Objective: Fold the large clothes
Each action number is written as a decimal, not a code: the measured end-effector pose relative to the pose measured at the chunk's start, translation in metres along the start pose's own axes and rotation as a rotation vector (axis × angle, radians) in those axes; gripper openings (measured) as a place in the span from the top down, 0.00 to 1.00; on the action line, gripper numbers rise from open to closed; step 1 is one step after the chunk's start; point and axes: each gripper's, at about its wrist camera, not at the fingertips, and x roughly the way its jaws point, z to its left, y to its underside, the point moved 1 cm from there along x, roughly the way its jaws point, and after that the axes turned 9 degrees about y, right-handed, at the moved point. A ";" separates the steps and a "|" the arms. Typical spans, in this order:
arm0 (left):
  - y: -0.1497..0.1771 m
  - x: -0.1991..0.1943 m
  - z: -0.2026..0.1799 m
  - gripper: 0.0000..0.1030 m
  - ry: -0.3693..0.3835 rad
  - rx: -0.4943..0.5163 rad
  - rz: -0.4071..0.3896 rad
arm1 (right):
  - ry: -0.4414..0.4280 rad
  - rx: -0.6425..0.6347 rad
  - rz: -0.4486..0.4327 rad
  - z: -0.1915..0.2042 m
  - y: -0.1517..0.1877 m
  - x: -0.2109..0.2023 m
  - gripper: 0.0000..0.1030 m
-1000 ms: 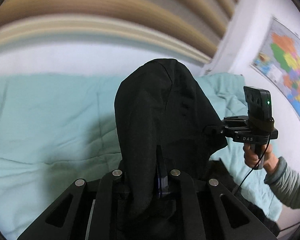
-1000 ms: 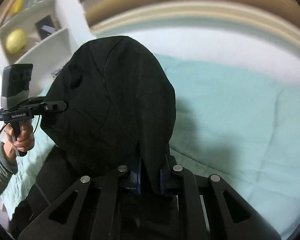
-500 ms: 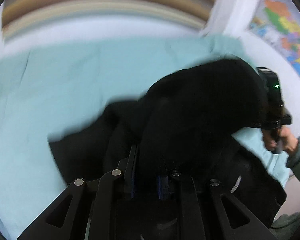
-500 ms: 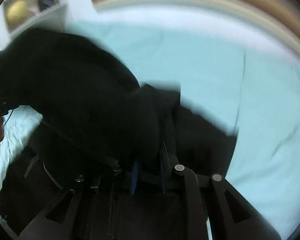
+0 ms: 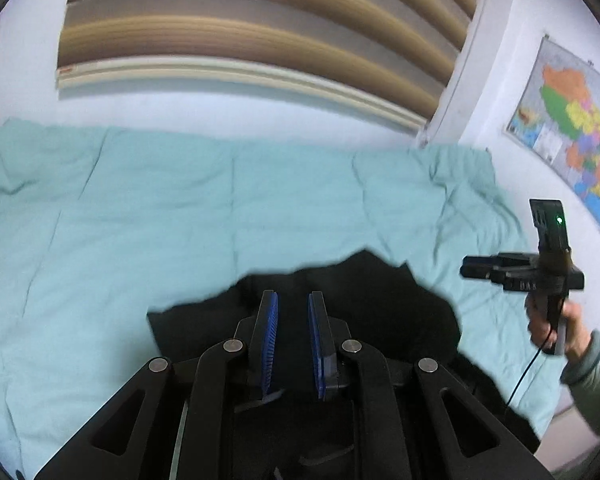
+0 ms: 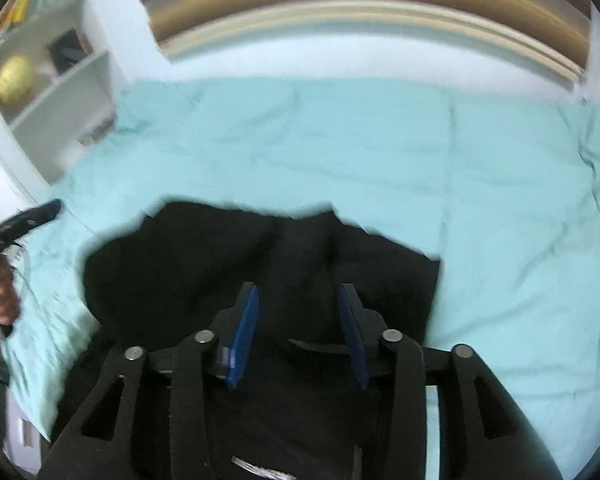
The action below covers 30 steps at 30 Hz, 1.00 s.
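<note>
Cloth is what we have in front of us: a large black garment (image 5: 364, 304) lies on the turquoise quilt (image 5: 180, 216) at the near edge of the bed, its far edge bunched and uneven, with more of it running back under both tools; we cannot tell what kind of garment it is, nor how much hangs off the bed. Our left gripper (image 5: 293, 312) hangs over the fabric with its jaws apart and nothing between the blue pads (image 5: 271, 320); our right gripper (image 6: 298, 312) is likewise released, its jaws wider still, with only dark cloth visible beneath the gap.

We judge the garment soft and limp, fairly thick, with enough weight to sag between two holds and none of the stiffness that would keep a crease by itself; the dull surface looks grippy, not slick, and nothing about it seems fragile. A single layer pinched mid-panel would likely just tent up; we would take hold at an edge or corner, such as the squared corner (image 6: 428, 260) on the right in the right wrist view and the matching one on the left, pinching seams where the cloth is doubled.
</note>
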 end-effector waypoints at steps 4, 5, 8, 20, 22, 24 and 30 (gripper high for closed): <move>-0.004 0.036 -0.002 0.85 0.105 -0.039 0.054 | -0.109 0.003 0.019 0.039 -0.018 0.012 0.52; 0.005 0.045 -0.002 0.85 0.126 -0.046 0.085 | -0.133 0.003 0.051 0.053 -0.015 0.023 0.52; 0.040 0.080 -0.002 0.85 0.192 -0.093 0.229 | -0.163 -0.006 0.193 0.069 0.000 0.066 0.52; 0.143 0.165 0.029 0.85 0.085 -0.316 0.513 | -0.057 0.017 0.473 0.072 0.089 0.180 0.55; 0.138 0.161 0.019 0.85 0.057 -0.266 0.512 | -0.036 0.000 0.467 0.076 0.089 0.176 0.54; 0.128 0.148 0.003 0.85 0.046 -0.203 0.496 | -0.032 -0.024 0.448 0.079 0.082 0.161 0.54; 0.092 0.093 -0.041 0.85 0.159 -0.141 0.344 | -0.010 -0.067 0.255 0.076 0.038 0.098 0.53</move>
